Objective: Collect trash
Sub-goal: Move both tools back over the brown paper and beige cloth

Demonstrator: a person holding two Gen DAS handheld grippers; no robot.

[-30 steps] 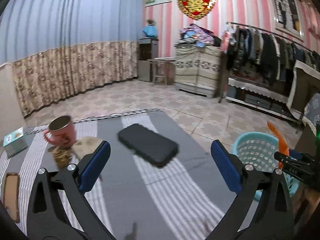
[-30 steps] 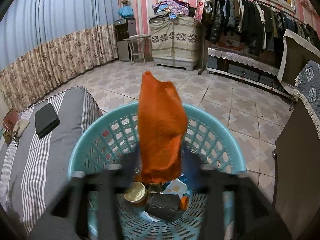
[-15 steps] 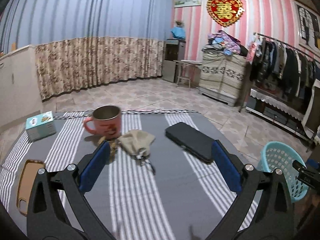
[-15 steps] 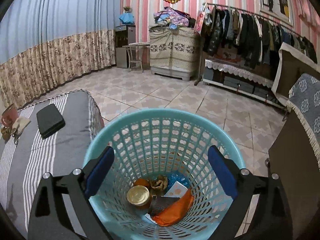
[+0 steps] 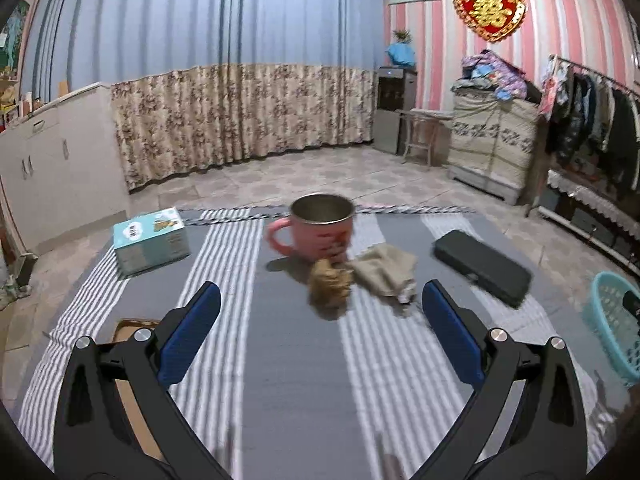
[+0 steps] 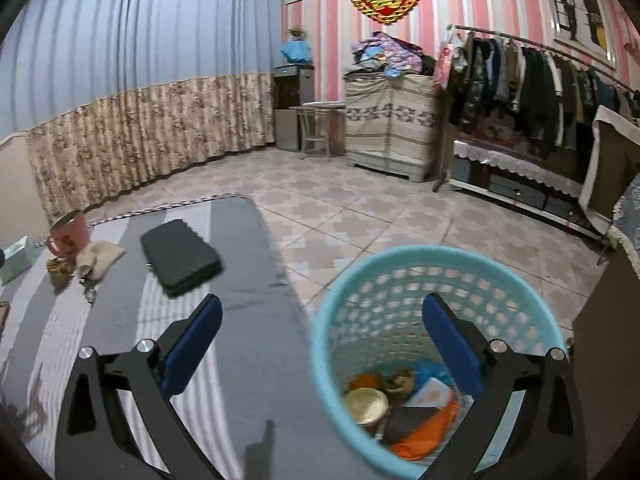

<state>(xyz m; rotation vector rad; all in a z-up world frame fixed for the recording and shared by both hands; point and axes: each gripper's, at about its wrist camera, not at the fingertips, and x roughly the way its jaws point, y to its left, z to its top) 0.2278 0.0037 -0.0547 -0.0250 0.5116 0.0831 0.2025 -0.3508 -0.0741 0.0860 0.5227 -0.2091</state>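
A crumpled brown wrapper (image 5: 330, 285) lies on the grey striped table (image 5: 280, 360) in front of a pink mug (image 5: 320, 227), beside a beige cloth pouch (image 5: 384, 270). My left gripper (image 5: 320, 336) is open and empty, just short of the wrapper. My right gripper (image 6: 320, 344) is open and empty, over the table's right edge and the near rim of the turquoise basket (image 6: 400, 264). The basket holds an orange bag (image 6: 424, 436), a round lid and other trash. The wrapper also shows far left in the right wrist view (image 6: 58, 268).
A black case (image 5: 482, 266) lies at the table's right. A teal box (image 5: 150, 240) stands at the left, and a brown phone case (image 5: 124, 328) is partly behind my left finger. The basket (image 5: 612, 320) stands on the tiled floor beside the table.
My right gripper let the orange bag drop into the basket, then swung left toward the table. My left gripper turned left, bringing the mug and wrapper to centre.
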